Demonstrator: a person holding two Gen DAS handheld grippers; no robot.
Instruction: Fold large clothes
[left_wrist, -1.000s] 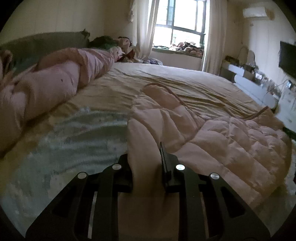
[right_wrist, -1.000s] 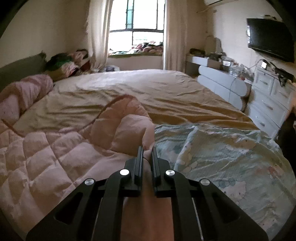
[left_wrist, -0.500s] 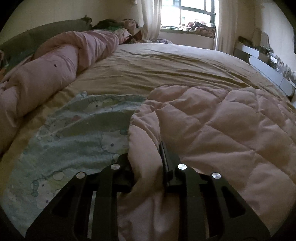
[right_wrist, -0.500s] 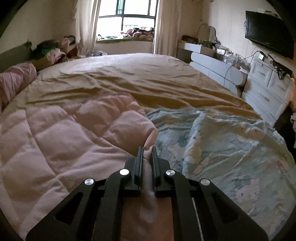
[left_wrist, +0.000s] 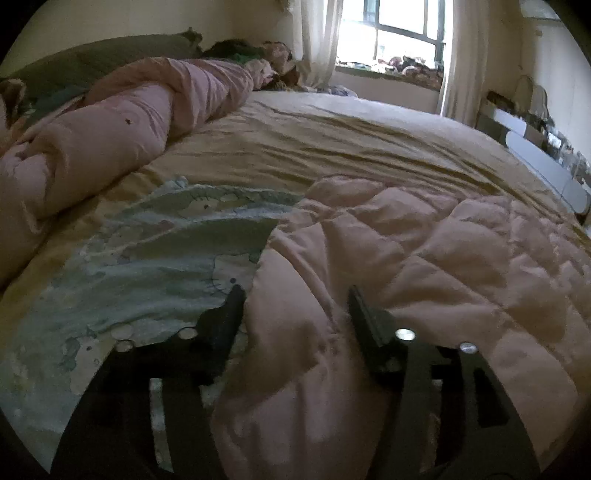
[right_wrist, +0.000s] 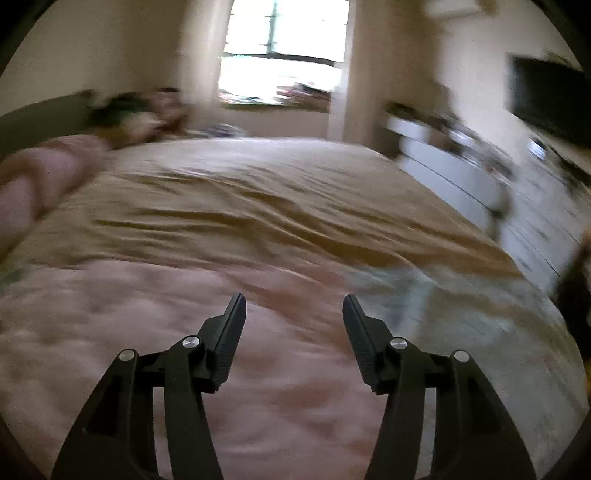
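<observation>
Left gripper (left_wrist: 295, 291) fingers spreading with a pink quilt (left_wrist: 424, 258) fold lying loose between them, right gripper (right_wrist: 294, 301) fingers spreading above the quilt, pinching nothing, on the bed (left_wrist: 351, 144)

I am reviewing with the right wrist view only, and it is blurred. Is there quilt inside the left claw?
Observer: Yes. A fold of the quilt lies between the jaws of the left claw, which are opening.
Operator: What is on that claw's other side, away from the quilt?
Observer: A blue sheet with a cartoon print, lying flat on the bed.
Operator: And the pink blur at my left edge?
Observer: A rolled pink duvet lying along the headboard.
</observation>
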